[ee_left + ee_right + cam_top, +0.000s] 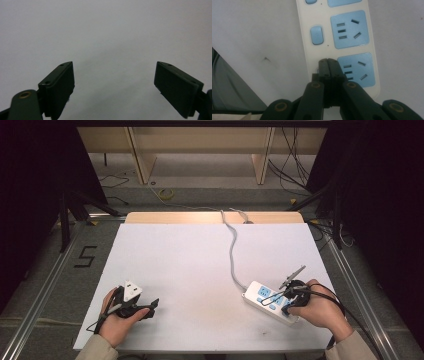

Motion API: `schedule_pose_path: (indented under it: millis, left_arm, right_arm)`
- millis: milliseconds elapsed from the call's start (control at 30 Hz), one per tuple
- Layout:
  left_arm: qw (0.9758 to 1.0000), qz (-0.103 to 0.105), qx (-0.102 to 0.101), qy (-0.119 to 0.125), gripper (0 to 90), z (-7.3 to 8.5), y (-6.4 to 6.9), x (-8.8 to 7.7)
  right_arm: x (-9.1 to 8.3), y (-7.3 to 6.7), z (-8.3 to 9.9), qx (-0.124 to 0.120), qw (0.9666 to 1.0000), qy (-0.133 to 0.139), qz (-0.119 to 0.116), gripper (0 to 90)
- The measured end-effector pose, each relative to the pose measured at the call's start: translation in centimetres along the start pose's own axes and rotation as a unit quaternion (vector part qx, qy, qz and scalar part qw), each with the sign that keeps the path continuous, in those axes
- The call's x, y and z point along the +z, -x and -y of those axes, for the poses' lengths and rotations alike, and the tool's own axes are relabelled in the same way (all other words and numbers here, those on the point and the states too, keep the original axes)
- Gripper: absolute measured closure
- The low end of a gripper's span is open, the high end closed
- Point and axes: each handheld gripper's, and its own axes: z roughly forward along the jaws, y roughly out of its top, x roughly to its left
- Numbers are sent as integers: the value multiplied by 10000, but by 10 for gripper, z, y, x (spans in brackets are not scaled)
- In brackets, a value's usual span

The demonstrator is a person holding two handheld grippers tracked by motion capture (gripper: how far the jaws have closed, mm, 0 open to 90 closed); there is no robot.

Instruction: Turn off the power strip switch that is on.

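the right gripper (328, 61), jaws together, is pressing its tip on the strip (342, 37) at the table's (200, 270) right edge, probably over a switch. the left gripper (115, 82) is resting with jaws apart, beside a plug (132, 291).

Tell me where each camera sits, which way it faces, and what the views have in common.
High view: above the person's side, looking forward and down on the white table; both forearms, left hand-held gripper and right hand-held gripper show.
Left gripper view: rides the left hand-held gripper, facing bare tabletop; its jaws stand wide apart.
Right gripper view: rides the right hand-held gripper, facing down on the power strip; jaws closed.
Shared: the high view and right gripper view both show the power strip.
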Motion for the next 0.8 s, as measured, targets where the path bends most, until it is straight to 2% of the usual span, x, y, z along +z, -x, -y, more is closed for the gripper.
schedule_pose_path:
  millis: [800]
  left_arm:
    - [10000,-4,18,-7,164,0,1,0]
  right_arm:
    - [2,-3,-2,50,9999,-105,80,900]
